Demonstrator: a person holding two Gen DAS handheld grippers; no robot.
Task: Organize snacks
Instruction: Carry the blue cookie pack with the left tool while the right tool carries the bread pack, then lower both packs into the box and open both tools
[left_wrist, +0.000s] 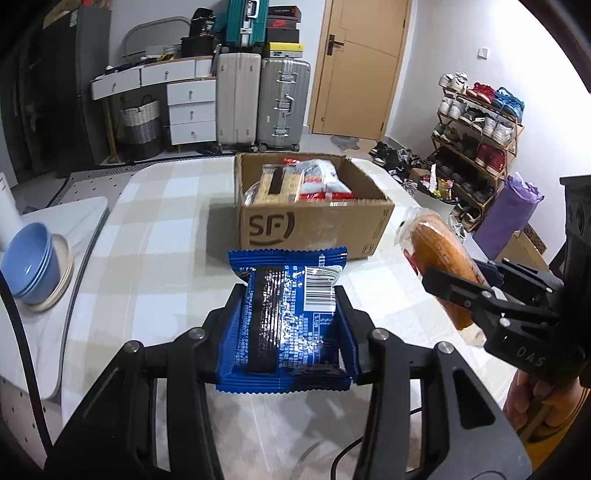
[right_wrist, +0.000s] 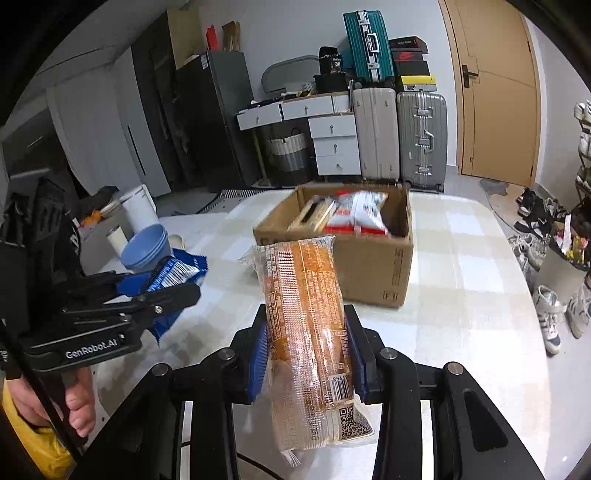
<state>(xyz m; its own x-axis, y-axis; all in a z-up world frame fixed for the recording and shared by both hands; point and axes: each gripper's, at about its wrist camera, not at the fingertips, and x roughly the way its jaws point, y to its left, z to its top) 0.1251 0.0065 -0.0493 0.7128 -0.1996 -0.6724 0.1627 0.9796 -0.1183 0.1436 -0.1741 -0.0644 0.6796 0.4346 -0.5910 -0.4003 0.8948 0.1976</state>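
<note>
Left hand-held gripper (left_wrist: 291, 314): clenched on a blue snack packet (left_wrist: 286, 317), held up off the desk (left_wrist: 159, 229).
Right hand-held gripper (right_wrist: 306, 354): grasping a long orange bread pack (right_wrist: 306, 332) in clear wrap, also lifted.
Cardboard box (left_wrist: 314, 225): at 12 o'clock from both, open-topped, already holding a tan packet and red-and-white packets.
Path to box: bare checked cloth lies between the packets and the box.
Blue bowls (left_wrist: 31, 264): stacked at 9 o'clock in the left wrist view, on a plate, well apart from the box.
Beyond the desk: suitcases (left_wrist: 262, 99), drawers, door; shoe rack (left_wrist: 476, 133) at 2 o'clock.
</note>
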